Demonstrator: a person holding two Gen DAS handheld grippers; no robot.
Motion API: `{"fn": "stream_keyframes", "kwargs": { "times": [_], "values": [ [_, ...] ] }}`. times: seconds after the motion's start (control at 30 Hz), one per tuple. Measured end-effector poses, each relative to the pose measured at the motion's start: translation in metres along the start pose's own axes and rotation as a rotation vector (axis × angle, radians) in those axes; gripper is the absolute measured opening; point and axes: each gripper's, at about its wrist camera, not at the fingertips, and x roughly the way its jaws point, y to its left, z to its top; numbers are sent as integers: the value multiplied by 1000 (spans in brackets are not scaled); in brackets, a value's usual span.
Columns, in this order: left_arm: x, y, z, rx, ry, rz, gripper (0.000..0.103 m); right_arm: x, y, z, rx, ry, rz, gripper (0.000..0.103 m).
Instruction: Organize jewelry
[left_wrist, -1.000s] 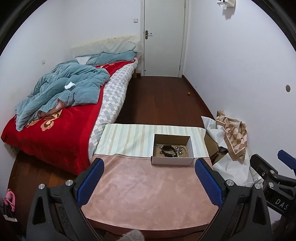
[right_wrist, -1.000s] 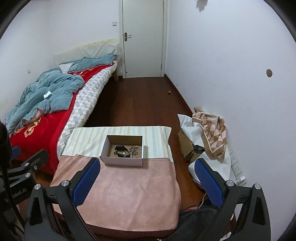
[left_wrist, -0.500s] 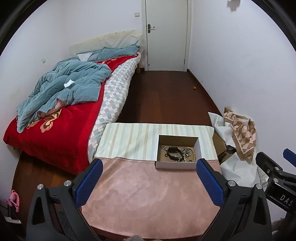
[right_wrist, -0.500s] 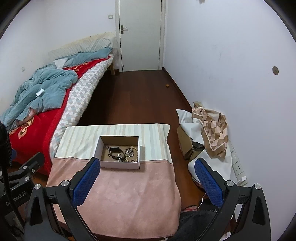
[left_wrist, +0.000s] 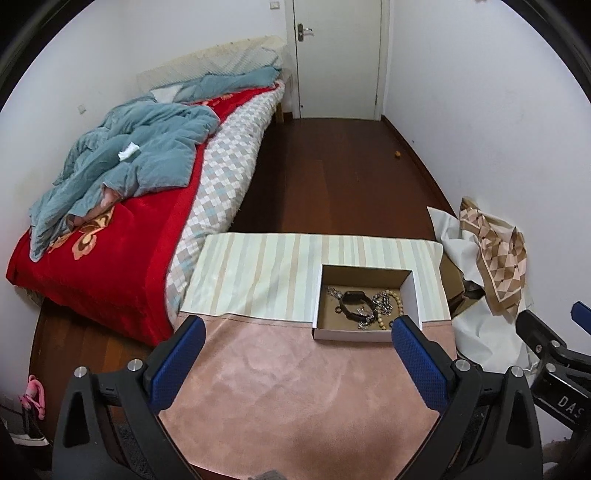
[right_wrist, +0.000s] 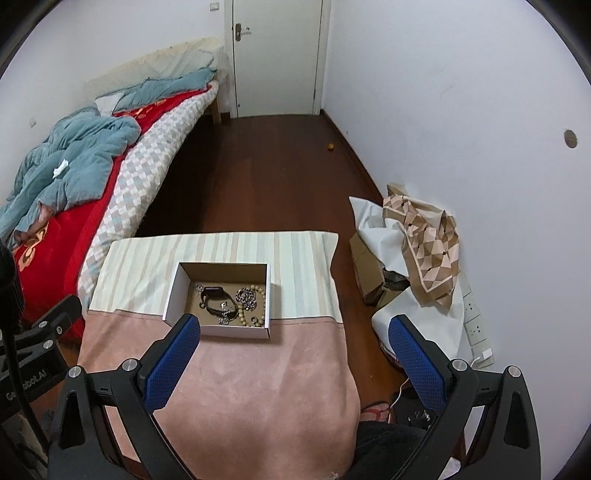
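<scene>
On the desk (left_wrist: 295, 373) the box (right_wrist: 218, 295) holds watch (right_wrist: 216, 297), chain (right_wrist: 245, 297) and beads (right_wrist: 258, 306) heaped together; sorted or not, I cannot judge; both my tools, left (left_wrist: 295, 354) and right (right_wrist: 293, 350), gape empty.

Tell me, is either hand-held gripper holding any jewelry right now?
No. The left hand-held gripper and right hand-held gripper are both open and empty; the jewelry lies in its box.

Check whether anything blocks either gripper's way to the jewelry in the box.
Nothing visible does. The box is open-topped, jewelry exposed, with only bare pink cloth between it and the open left gripper and right gripper.
</scene>
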Motion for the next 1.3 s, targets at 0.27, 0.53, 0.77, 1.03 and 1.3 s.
{"fn": "stream_keyframes", "kwargs": {
  "times": [0.27, 0.53, 0.77, 1.03, 1.3],
  "values": [
    [2, 0, 1, -10, 33, -37, 103, 5, 4, 4, -14, 28, 7, 103],
    [-1, 1, 2, -13, 34, -42, 103, 3, 5, 3, -18, 29, 10, 103],
    [-2, 1, 1, -14, 39, -44, 103, 1, 5, 2, -19, 27, 11, 103],
    [-5, 1, -1, -17, 44, -37, 103, -1, 5, 0, -27, 30, 8, 103],
    [-5, 3, -3, -13, 39, -30, 103, -3, 5, -4, -30, 30, 14, 103]
  ]
}}
